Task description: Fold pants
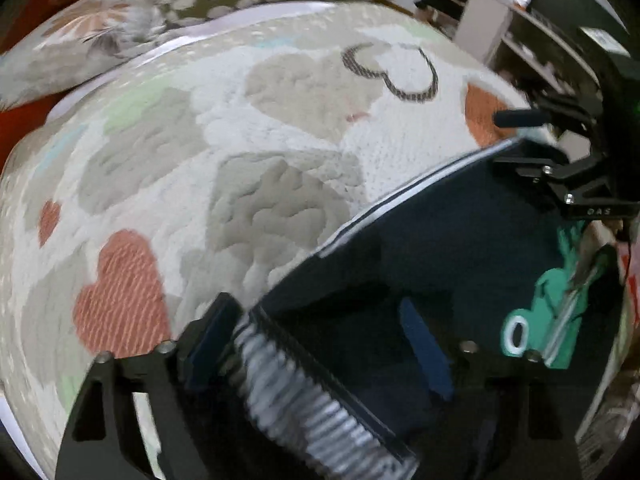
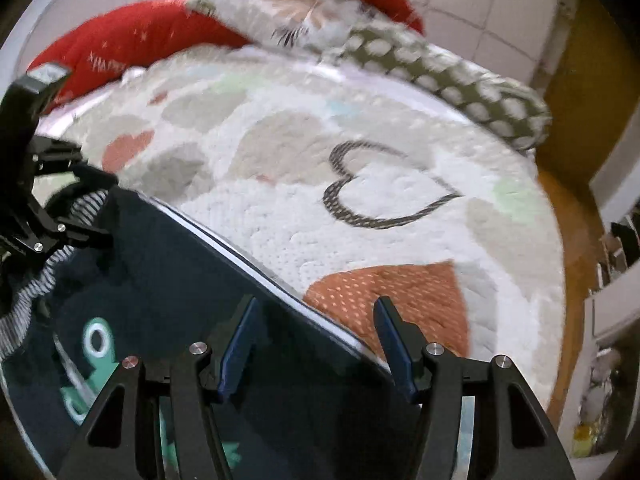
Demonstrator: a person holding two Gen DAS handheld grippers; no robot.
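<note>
1. here, in the left wrist view, dark navy pants (image 1: 440, 240) with a white side stripe and a teal print are seen lying on a heart-patterned blanket (image 1: 240, 140).
2. the left gripper (image 1: 320, 344) is seen with its fingers spread, and the striped waistband (image 1: 304, 408) lies between them; a firm grip cannot be told.
3. the letters "das" are read on the right gripper (image 1: 516, 140), seen at the far edge of the pants.
4. in the right wrist view, the right gripper (image 2: 316, 340) is held open over the striped edge of the pants (image 2: 160, 272).
5. faint white writing on a red cushion (image 2: 120, 52) is too blurred to be read.
6. a dotted olive pillow (image 2: 460, 88) is seen beyond the blanket (image 2: 400, 200).
7. the left gripper (image 2: 86, 204) is seen at the waistband (image 2: 36, 280); its state cannot be told there.
</note>
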